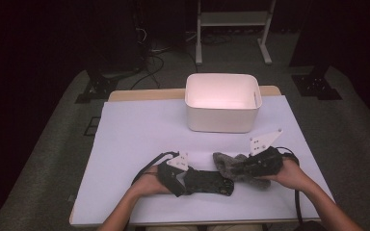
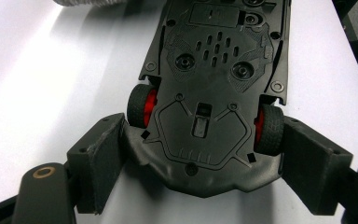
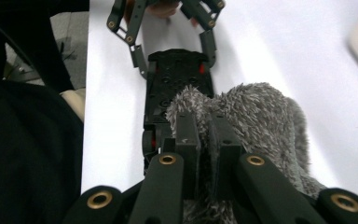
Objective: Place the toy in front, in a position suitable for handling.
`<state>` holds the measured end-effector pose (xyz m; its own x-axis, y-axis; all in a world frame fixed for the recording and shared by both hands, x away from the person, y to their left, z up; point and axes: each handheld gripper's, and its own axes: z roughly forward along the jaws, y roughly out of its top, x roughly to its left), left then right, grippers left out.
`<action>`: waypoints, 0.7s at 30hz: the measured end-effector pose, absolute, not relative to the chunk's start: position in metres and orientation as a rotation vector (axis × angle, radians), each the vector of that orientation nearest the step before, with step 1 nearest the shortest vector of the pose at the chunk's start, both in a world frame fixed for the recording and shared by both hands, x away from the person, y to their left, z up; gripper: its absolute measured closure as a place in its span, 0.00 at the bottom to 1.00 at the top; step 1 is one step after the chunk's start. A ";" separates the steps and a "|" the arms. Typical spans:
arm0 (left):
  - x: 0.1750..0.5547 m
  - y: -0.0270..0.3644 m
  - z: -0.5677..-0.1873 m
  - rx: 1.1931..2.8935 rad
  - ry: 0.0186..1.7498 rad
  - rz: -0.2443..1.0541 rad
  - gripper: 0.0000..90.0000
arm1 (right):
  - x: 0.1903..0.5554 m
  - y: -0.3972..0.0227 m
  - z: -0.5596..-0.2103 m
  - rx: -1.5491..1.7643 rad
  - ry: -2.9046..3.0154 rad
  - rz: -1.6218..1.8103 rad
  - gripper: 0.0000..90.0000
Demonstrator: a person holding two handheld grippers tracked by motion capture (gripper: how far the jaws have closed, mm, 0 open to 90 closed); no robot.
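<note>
A black toy car [image 1: 207, 181] with red wheel hubs lies upside down on the white table cover, its underside [image 2: 214, 70] facing up. My left gripper [image 1: 184, 184] grips one end of it, a pad against each side at the wheels [image 2: 205, 154]. My right gripper [image 1: 243, 168] is shut on a grey fuzzy cloth [image 1: 226, 163], whose pile bulges out around the jaws [image 3: 256, 112]. The cloth hangs just past the car's other end [image 3: 177, 79], and I cannot tell whether they touch. In the right gripper view the left gripper [image 3: 172, 46] shows at the car's far end.
A white rectangular bin [image 1: 221, 103] stands open at the back of the table, behind both grippers. The white cover [image 1: 139, 130] stretches bare to the left. The table's front edge lies just under the person's forearms. Dark floor and stands surround the table.
</note>
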<state>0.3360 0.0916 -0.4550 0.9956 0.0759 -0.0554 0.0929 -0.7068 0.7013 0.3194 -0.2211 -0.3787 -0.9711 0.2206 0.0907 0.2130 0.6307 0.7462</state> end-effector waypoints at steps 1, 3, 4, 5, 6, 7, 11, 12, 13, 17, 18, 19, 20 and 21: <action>0.336 0.092 -0.455 2.360 0.113 -0.024 0.23 | 0.319 -0.222 -0.377 0.393 2.820 1.291 0.93; 0.334 0.091 -0.455 2.359 0.109 -0.009 0.23 | 0.319 -0.221 -0.378 0.397 2.818 1.286 0.93; 0.334 0.091 -0.454 2.358 0.111 -0.007 0.23 | 0.320 -0.220 -0.378 0.398 2.820 1.284 0.93; 0.334 0.091 -0.454 2.353 0.119 -0.010 0.23 | 0.320 -0.218 -0.379 0.390 2.820 1.282 0.93; 0.333 0.092 -0.454 2.350 0.121 -0.007 0.23 | 0.321 -0.216 -0.380 0.388 2.827 1.285 0.93; 0.333 0.091 -0.454 2.349 0.120 -0.003 0.23 | 0.321 -0.212 -0.382 0.381 2.837 1.286 0.93; 0.331 0.091 -0.454 2.343 0.129 0.001 0.23 | 0.320 -0.187 -0.392 0.313 2.902 1.240 0.93; 0.331 0.091 -0.453 2.344 0.129 0.001 0.23 | 0.320 -0.183 -0.393 0.298 2.912 1.238 0.93; 0.331 0.091 -0.454 2.343 0.127 0.007 0.23 | 0.320 -0.175 -0.395 0.281 2.923 1.233 0.93; 0.329 0.091 -0.453 2.346 0.122 0.020 0.23 | 0.319 -0.152 -0.400 0.218 2.952 1.236 0.93; 0.329 0.091 -0.453 2.348 0.123 0.024 0.23 | 0.318 -0.147 -0.401 0.200 2.963 1.227 0.92; 0.329 0.091 -0.453 2.351 0.121 0.027 0.23 | 0.317 -0.144 -0.403 0.179 2.977 1.212 0.92; 0.328 0.091 -0.453 2.350 0.122 0.028 0.23 | 0.317 -0.141 -0.405 0.165 2.993 1.194 0.92; 0.328 0.092 -0.453 2.346 0.121 0.028 0.23 | 0.316 -0.141 -0.407 0.154 3.008 1.154 0.92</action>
